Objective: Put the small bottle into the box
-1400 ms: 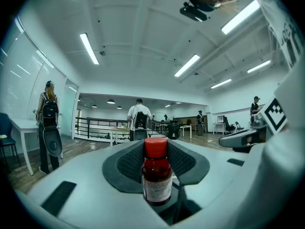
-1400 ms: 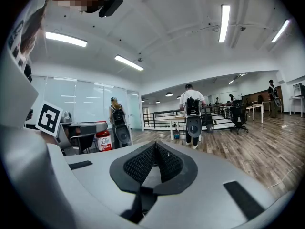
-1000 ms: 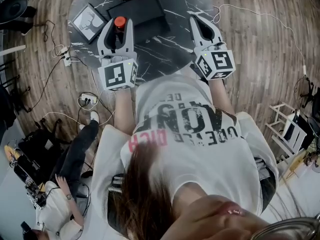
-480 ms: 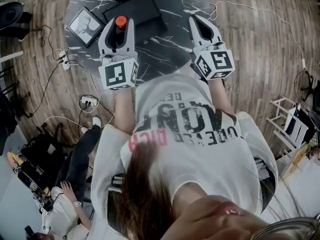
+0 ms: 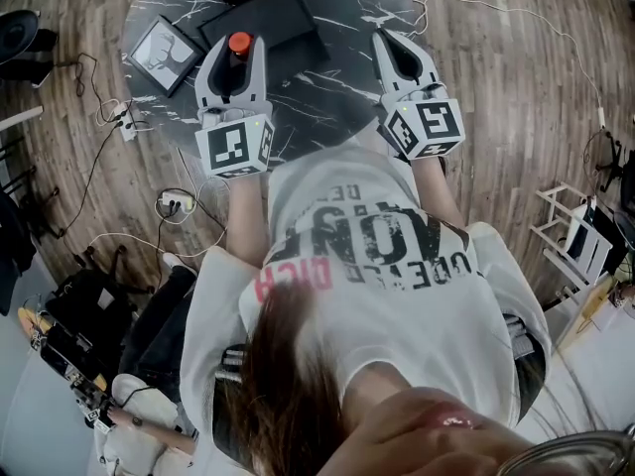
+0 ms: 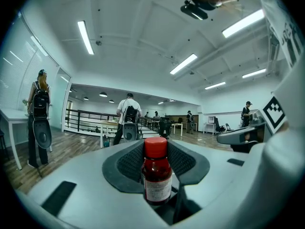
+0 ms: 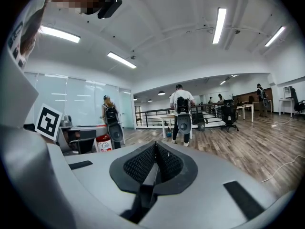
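A dark marble table (image 5: 337, 97) carries a black box (image 5: 273, 23), with a framed picture (image 5: 164, 53) just beside it. The left gripper (image 5: 236, 48) grips the small bottle (image 6: 156, 175) at the box's near edge, upright with its red cap on top. The right gripper (image 5: 395, 40) is closed and empty.

The head view looks steeply down on the left gripper (image 5: 236, 50) and right gripper (image 5: 391, 41). Their own views look level and share a railing (image 6: 90, 119).
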### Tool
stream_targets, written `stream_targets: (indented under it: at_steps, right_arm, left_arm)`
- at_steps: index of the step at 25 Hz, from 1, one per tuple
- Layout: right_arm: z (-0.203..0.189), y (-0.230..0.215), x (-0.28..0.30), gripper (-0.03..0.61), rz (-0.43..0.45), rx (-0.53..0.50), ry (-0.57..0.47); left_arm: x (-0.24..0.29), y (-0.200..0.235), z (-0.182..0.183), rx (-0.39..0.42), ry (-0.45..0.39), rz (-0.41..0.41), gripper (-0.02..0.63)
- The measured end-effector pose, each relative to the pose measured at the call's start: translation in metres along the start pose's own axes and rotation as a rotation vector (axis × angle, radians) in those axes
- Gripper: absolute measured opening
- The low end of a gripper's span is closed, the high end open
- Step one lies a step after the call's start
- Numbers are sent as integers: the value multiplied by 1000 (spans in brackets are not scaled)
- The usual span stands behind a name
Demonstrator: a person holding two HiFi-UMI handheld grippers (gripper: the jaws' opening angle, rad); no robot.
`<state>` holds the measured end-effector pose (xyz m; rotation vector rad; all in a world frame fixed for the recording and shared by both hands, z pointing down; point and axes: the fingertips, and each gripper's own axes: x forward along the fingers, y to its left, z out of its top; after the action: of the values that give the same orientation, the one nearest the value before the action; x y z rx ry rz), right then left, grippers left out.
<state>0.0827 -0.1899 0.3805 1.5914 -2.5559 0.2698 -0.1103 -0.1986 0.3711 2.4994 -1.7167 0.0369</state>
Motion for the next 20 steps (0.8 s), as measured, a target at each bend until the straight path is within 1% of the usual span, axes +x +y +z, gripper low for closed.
stream_targets:
  at_steps: [20]
  right_arm:
    - [-21, 2, 11, 2, -6, 2, 69]
  left_arm:
    - [9, 1, -54, -40, 111, -27, 146]
